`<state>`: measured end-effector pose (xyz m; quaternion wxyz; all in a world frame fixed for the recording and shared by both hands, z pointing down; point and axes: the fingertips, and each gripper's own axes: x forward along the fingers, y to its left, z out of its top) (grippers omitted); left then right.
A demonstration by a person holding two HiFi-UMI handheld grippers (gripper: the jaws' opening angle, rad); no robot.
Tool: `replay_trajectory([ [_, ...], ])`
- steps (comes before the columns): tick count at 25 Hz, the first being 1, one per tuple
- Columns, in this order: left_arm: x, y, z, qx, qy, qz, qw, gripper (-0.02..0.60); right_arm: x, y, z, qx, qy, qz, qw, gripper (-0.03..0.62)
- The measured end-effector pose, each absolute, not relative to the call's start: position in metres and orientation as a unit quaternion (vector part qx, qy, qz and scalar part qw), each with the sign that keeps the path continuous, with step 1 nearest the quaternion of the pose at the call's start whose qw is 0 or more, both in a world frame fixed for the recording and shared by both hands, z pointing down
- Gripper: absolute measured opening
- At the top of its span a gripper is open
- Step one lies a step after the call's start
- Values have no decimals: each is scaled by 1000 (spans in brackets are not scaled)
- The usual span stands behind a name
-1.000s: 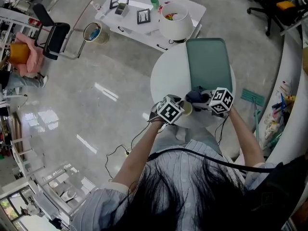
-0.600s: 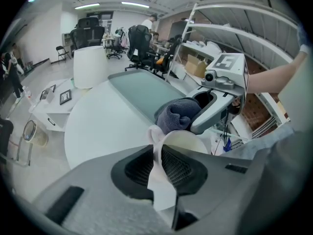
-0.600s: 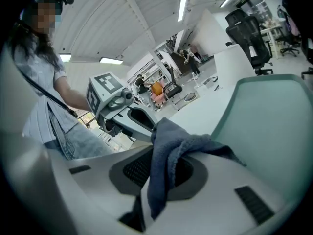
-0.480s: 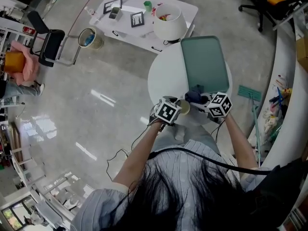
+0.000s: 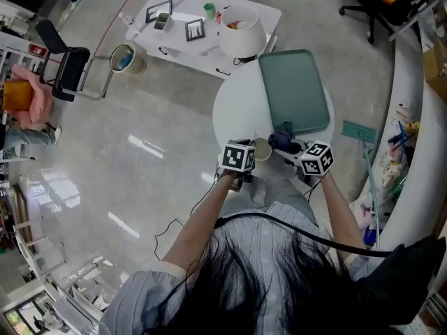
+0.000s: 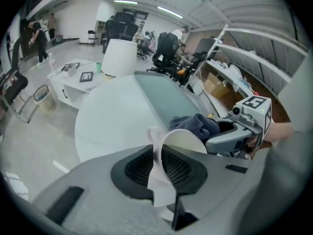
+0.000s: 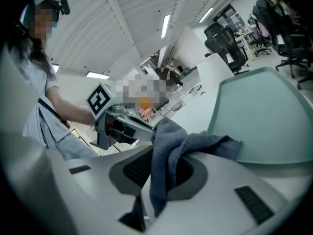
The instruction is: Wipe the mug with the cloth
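The round white counter (image 5: 234, 110) carries a green tray (image 5: 293, 89) on its right half. At the counter's near edge the two tools face each other, their marker cubes toward the person. The right tool (image 7: 161, 168) has its jaws pressed onto a dark blue cloth (image 7: 168, 138), which bunches between the pads and spills forward over the jaw tips. The left tool (image 6: 157, 163) pinches the cream mug (image 6: 183, 142) by a thin white part at its side (the pads stand only narrowly apart on it), so the mug lies tilted with one round end turned toward the camera. The mug sits between the two tools. The cloth is just beside the mug on its far right side, toward the tray's near corner.
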<state>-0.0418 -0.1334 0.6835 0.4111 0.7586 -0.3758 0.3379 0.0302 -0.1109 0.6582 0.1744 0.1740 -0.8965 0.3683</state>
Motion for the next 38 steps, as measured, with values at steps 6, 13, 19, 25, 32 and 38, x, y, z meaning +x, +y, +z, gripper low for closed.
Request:
replay_trajectory([
  [6,-50,-135,684,737,-416,323,425,61,28,-107,658,215,-888,376,153,80],
  [13,-49,-137,691,727,-440,337,406,61,29,-101,661,260,-875,381,147,80],
  [19,-53,-141,682,692,-482,314,436,61,32,-92,661,277,-869,381,152,78],
  [25,-51,-144,684,672,-508,292,453,61,32,-88,664,298,-859,390,147,80],
  [32,-44,-146,680,712,-464,322,417,64,34,-88,667,302,-854,398,147,80],
  [38,-37,-149,659,777,-381,354,355,130,32,-89,665,305,-851,401,146,80],
])
